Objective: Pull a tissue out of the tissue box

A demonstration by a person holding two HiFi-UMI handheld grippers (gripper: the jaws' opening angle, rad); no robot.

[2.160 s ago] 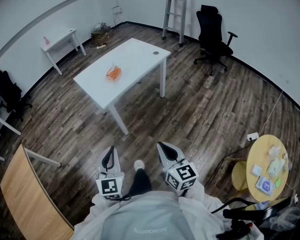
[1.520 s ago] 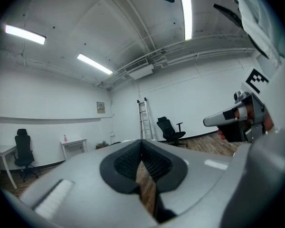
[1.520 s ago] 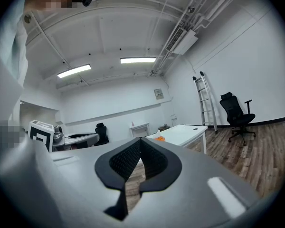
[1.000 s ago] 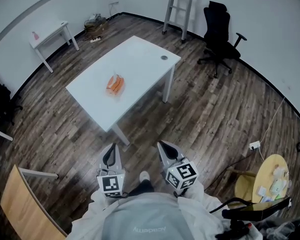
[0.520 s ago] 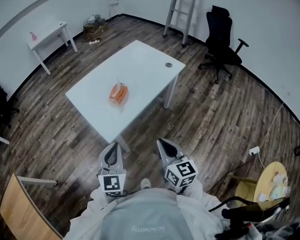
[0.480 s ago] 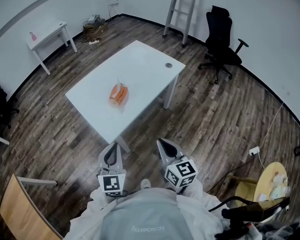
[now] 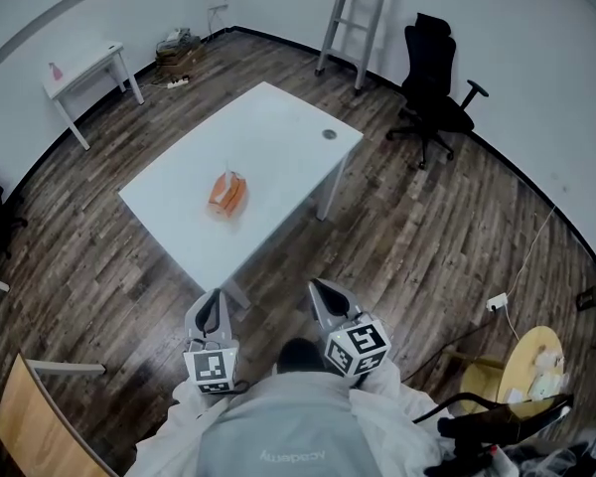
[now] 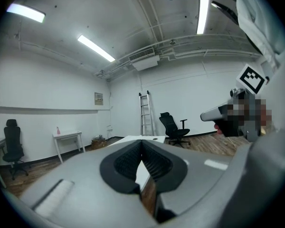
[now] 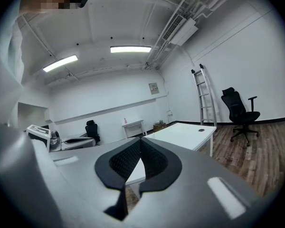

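Item: tissue box (image 7: pixel 226 193), orange, mid white table (image 7: pixel 288 127), well ahead | Handling: tissue likely light, soft, tearable; pinch its top tuft | Tools: left gripper (image 7: pixel 215 304), right gripper (image 7: pixel 321 294), jaws together, empty

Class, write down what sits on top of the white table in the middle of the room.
An orange tissue box rests on the white table, a pale tissue poking from its top. A small round dark fitting lies near the far corner. The box's contents are covered.
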